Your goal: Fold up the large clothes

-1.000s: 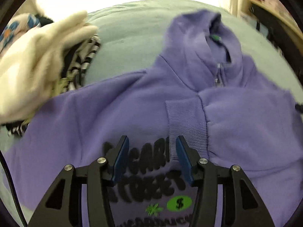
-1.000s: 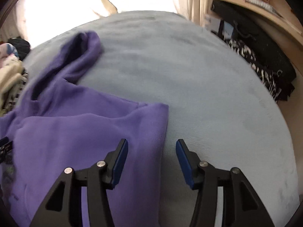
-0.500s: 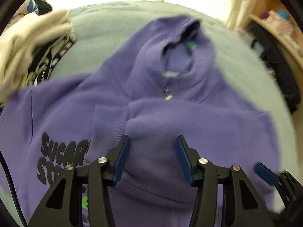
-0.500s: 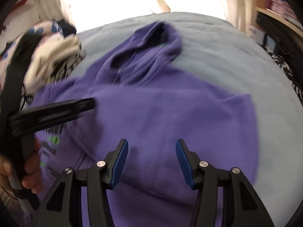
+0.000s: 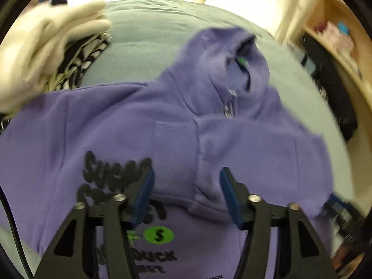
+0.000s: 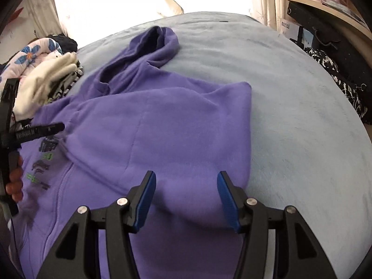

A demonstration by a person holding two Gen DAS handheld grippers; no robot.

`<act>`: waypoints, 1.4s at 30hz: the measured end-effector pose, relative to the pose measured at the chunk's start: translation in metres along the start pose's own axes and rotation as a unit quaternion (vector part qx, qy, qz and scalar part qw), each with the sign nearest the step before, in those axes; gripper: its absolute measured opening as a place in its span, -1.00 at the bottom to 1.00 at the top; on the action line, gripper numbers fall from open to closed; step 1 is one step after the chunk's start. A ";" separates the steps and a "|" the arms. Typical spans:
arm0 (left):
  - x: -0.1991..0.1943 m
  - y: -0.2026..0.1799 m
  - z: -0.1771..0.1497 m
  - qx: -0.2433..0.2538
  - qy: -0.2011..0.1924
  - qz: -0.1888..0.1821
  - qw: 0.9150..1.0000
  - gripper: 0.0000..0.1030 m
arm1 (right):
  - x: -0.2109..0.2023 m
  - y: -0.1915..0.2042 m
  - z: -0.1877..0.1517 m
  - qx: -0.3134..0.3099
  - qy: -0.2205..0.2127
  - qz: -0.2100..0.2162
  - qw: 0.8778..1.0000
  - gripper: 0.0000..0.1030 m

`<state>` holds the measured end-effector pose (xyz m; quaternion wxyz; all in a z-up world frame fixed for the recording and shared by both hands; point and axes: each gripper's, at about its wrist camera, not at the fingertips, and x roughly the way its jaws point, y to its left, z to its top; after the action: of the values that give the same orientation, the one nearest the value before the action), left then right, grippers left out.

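Left wrist: left gripper (image 5: pixel 186 195) (jaws opening, empty) hovers over purple hoodie (image 5: pixel 139 125).

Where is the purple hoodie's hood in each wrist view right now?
Left wrist: the purple hoodie's hood sits upper centre-right, opening facing the camera, green label inside.
Right wrist: the hood lies upper centre-left, pointing away across the grey-blue bed cover.
Shared landmark: the cream and striped clothes pile, left of the hood in both.

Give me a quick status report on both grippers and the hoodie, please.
Left gripper opening, empty, over the folded-in sleeve cuff. Right gripper open, empty. Purple hoodie flat on the bed. Clothes pile touches its far-left edge.
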<state>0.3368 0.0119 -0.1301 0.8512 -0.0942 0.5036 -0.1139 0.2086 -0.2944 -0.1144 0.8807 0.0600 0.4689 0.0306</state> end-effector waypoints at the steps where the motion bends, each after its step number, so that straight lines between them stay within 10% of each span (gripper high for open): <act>1: 0.000 0.009 0.004 -0.013 0.000 -0.008 1.000 0.24 | 0.001 0.003 -0.001 -0.002 0.001 0.001 1.000 0.07; 11: 0.047 0.021 0.006 0.023 0.043 0.009 0.999 0.24 | 0.006 0.005 -0.010 -0.012 0.006 -0.004 1.000 0.07; 13: 0.050 0.013 0.005 0.045 0.039 0.034 0.998 -0.52 | 0.008 0.006 -0.011 -0.012 0.008 -0.007 1.000 0.07; 16: 0.041 0.001 0.001 0.063 0.031 0.052 0.996 -0.85 | 0.008 0.008 -0.011 -0.014 0.008 -0.013 1.000 0.07; 32: -0.016 0.014 -0.015 0.033 -0.019 0.094 0.995 -0.64 | -0.003 0.014 -0.006 -0.002 0.006 0.000 1.000 0.07; 42: 0.012 -0.059 -0.030 0.065 -0.015 0.038 0.997 -0.39 | 0.010 0.093 0.013 -0.045 -0.024 0.042 0.998 0.07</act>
<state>0.3102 -0.0493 -0.1382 0.8668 -0.0210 0.4853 -0.1123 0.2254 -0.2025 -0.1029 0.8913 0.0406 0.4431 0.0876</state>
